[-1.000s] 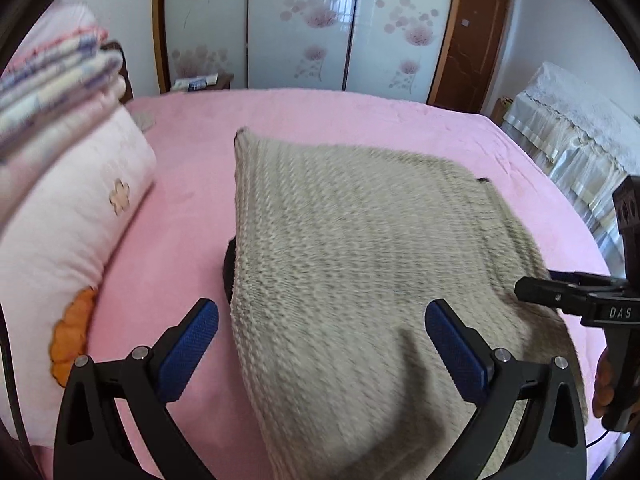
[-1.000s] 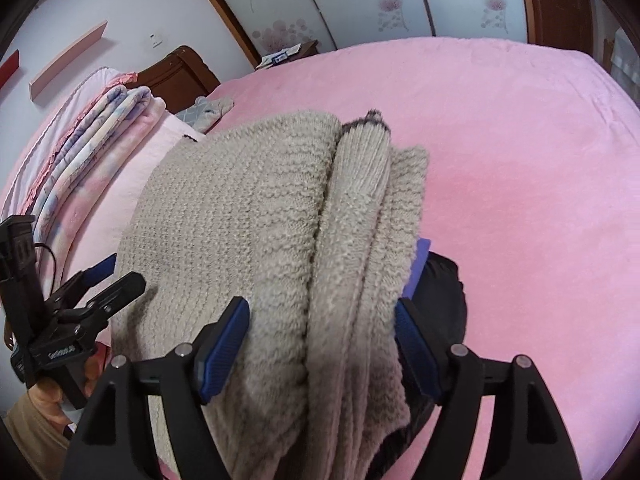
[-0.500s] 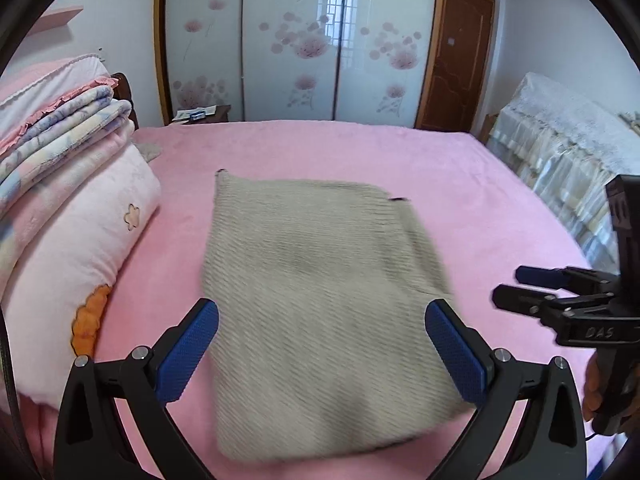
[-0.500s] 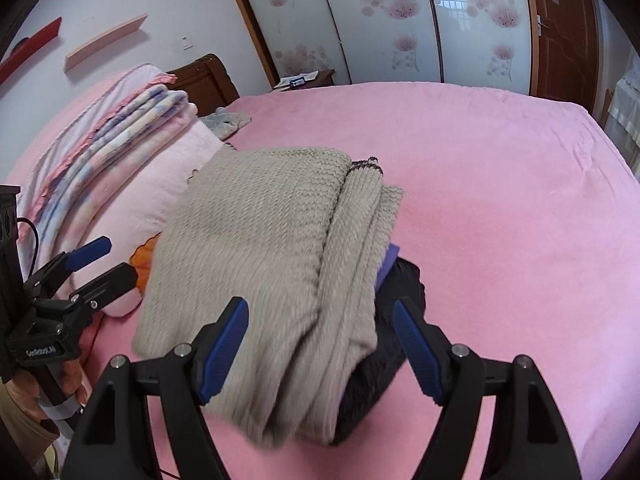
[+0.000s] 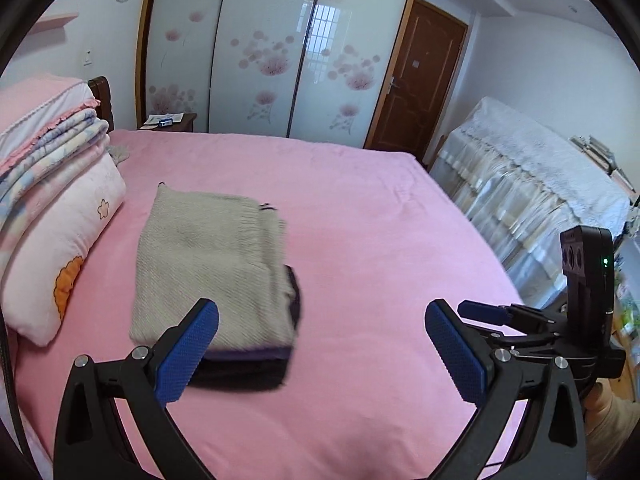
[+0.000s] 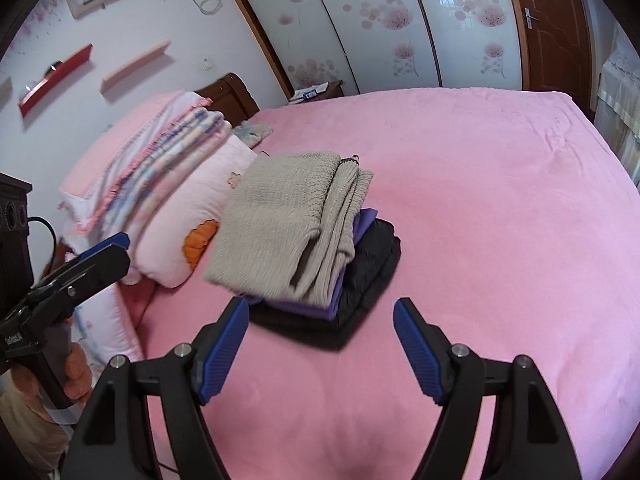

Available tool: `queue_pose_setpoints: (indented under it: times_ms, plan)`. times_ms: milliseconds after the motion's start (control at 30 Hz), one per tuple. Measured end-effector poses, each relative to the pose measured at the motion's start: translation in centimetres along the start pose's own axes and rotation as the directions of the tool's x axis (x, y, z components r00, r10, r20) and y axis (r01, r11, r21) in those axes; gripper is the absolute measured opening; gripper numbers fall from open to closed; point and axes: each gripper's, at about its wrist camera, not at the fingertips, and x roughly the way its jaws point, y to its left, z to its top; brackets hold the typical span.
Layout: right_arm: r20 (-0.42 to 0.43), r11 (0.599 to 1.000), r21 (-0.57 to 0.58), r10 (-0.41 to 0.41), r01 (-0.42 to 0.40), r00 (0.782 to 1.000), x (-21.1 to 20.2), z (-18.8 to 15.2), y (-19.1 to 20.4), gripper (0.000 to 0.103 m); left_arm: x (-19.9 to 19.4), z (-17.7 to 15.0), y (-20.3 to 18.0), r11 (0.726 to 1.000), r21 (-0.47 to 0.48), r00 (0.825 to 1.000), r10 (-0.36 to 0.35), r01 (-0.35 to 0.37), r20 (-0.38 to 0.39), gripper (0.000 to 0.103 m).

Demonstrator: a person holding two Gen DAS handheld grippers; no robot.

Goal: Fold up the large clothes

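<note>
A folded beige knit sweater (image 5: 212, 264) lies on top of a stack on the pink bed (image 5: 380, 240). It also shows in the right wrist view (image 6: 288, 228), over a folded purple garment (image 6: 360, 224) and a folded black garment (image 6: 360, 280). My left gripper (image 5: 320, 352) is open and empty, above the bed short of the stack. My right gripper (image 6: 320, 344) is open and empty, also short of the stack. Each gripper shows in the other's view, at the right edge (image 5: 512, 316) and at the left edge (image 6: 96, 252).
A pink flowered pillow (image 5: 68, 256) with folded blankets (image 5: 44, 144) on it lies left of the stack. A lace-covered piece of furniture (image 5: 532, 184) stands off the bed's right side. Sliding wardrobe doors (image 5: 272, 52) and a brown door (image 5: 416, 80) are behind.
Both grippers have pulled back and up from the sweater, which now lies released on the stack. The stack looks smaller and farther away in both views.
</note>
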Motion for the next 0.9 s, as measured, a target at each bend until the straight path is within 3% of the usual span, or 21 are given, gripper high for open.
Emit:
queue_pose_setpoints:
  times_ms: [333, 500, 600, 667, 900]
  plan:
    - [0.009, 0.999, -0.019, 0.035, -0.035, 0.999, -18.1, -8.7, -3.1, 0.075, -10.6, -7.5, -14.9, 0.993, -0.12, 1.0, -0.016, 0.017, 0.012, 0.103]
    - [0.014, 0.999, -0.044, 0.022, -0.021, 1.0, -24.0, -14.2, -4.6, 0.075, -13.1, -12.8, -20.8, 0.989, -0.149, 1.0, 0.0, -0.001, -0.011, 0.103]
    - [0.006, 0.999, -0.031, 0.006, -0.006, 1.0, -25.9, -17.3, -6.1, 0.075, -13.3, -16.2, -23.5, 0.989, -0.146, 0.999, 0.025, -0.032, -0.046, 0.103]
    - [0.006, 0.998, -0.045, -0.046, 0.046, 0.999, -26.7, -19.6, -6.9, 0.075, -13.1, -18.6, -25.2, 0.988, -0.146, 0.997, 0.042, -0.052, -0.069, 0.103]
    - [-0.031, 0.99, -0.039, -0.138, 0.137, 0.99, -27.1, -25.1, -9.6, 0.075, -11.0, -24.2, -27.9, 0.984, -0.138, 0.986, 0.098, -0.117, -0.136, 0.103]
